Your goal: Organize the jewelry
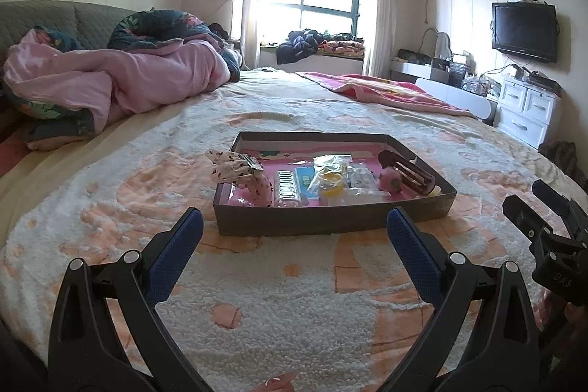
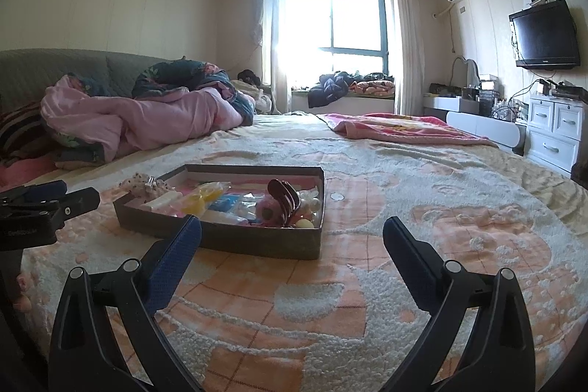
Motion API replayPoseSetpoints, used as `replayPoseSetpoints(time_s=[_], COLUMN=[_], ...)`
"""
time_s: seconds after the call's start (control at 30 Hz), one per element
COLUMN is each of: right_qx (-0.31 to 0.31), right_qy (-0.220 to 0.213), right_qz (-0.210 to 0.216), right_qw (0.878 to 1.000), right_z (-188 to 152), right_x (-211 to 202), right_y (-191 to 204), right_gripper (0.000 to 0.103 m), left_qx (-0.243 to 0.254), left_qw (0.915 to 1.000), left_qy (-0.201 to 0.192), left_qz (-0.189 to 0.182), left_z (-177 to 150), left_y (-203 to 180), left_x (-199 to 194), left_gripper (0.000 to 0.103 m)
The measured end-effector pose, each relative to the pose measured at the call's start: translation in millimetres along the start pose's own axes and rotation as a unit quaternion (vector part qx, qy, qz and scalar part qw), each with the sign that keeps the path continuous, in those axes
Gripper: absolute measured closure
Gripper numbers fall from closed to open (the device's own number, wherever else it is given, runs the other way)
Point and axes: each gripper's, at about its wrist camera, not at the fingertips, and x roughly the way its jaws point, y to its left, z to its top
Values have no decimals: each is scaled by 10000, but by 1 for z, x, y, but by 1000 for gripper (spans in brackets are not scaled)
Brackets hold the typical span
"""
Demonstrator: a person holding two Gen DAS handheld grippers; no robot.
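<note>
At the bottom of the left wrist view the left gripper (image 1: 294,230) has its two blue-padded fingers spread wide with nothing between them, hanging low over the blanket (image 1: 279,311). The right gripper (image 2: 292,237) reads the same in its own view: fingers wide apart, holding nothing, aimed past the near right corner of the box (image 2: 235,241).

That box sits in the middle of the left view, a shallow dark cardboard tray with a pink lining, resting flat on the bed. Small accessories already lie inside it: a cream spotted fabric scrunchie (image 1: 239,171) draped over the left wall, a yellow ring in a clear crinkly bag (image 1: 329,177) at the centre, a dark brown ribbed hair claw (image 1: 408,173) at the right, and a pink fluffy ball (image 1: 389,182) just beside the claw.

With everything in the box and none seen loose on the blanket, this could be pieces waiting to be sorted or pieces already tidied away; one moment does not settle which.

For any grasp here, I would judge the slick plastic bags likely to slip, so pinching an edge squarely would help. The looped, nubby blanket is soft, and the light box may slide if nudged.
</note>
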Motion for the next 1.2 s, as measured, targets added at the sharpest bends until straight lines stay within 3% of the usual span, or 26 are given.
replayPoseSetpoints(time_s=[1.2], right_qx=[21], right_qy=[31], right_qz=[-38], right_qw=[10000], right_z=[0], right_x=[0], right_y=[-3], right_gripper=[7], left_qx=[4], left_qw=[10000], left_qy=[-12], left_qz=[-3], left_z=[0], left_y=[1], left_x=[-1], left_gripper=[11])
